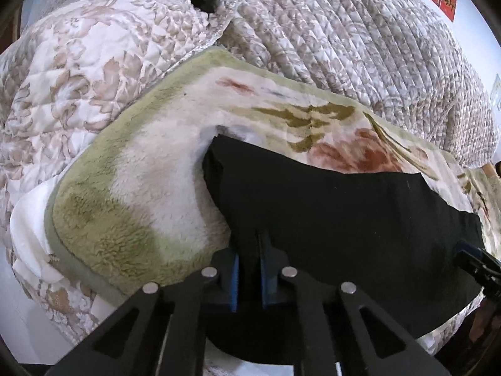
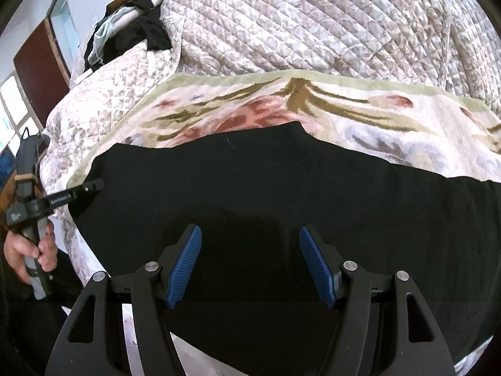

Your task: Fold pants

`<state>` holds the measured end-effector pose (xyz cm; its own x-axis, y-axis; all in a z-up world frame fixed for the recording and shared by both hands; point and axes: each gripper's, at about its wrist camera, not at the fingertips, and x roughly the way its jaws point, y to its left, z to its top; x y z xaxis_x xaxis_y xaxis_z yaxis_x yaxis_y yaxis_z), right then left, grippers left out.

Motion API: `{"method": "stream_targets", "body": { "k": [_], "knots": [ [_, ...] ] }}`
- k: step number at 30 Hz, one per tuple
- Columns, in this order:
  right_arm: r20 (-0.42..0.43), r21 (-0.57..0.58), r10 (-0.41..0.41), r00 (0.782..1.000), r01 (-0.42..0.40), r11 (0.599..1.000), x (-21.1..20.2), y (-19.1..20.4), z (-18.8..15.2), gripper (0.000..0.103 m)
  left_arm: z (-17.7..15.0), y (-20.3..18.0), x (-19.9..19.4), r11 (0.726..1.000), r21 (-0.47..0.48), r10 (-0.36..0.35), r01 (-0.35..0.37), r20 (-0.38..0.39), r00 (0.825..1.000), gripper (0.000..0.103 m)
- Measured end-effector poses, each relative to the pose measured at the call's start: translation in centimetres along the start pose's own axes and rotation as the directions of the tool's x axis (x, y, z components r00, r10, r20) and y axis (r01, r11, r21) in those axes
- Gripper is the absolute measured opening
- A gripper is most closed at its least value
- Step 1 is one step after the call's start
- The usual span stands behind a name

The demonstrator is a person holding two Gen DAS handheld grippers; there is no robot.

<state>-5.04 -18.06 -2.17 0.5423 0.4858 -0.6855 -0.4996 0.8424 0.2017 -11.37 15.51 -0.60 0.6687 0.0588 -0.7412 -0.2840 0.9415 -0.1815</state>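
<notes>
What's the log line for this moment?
left tongs: shut on pants edge | right tongs: open over pants | blanket underneath

pants (image 2: 281,188) on blanket (image 2: 407,119), across its near part | blanket on quilt (image 2: 281,25) | quilt reaches far behind and left | clothes heap (image 2: 137,31) far left on quilt | left gripper (image 1: 249,269) at pants' left end | right gripper (image 2: 249,263) over pants' near edge

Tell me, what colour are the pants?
Black. The pants show best in the right wrist view.
</notes>
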Motion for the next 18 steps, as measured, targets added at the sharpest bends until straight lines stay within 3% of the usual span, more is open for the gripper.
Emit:
{"method": "stream_targets", "body": {
  "k": [10,18],
  "knots": [
    [-0.017,0.037,-0.013,1.000,0.014,0.999,0.2,-0.6,-0.2,0.065,0.2,0.1,-0.1,1.000,-0.012,-0.005,0.005,-0.005,1.000,0.009],
    [-0.001,0.075,-0.005,1.000,0.005,0.997,-0.3,-1.2,0.0,0.065,1.4,-1.9,-2.3,0.996,-0.005,-0.090,0.090,0.021,0.996,0.008]
  ]
}}
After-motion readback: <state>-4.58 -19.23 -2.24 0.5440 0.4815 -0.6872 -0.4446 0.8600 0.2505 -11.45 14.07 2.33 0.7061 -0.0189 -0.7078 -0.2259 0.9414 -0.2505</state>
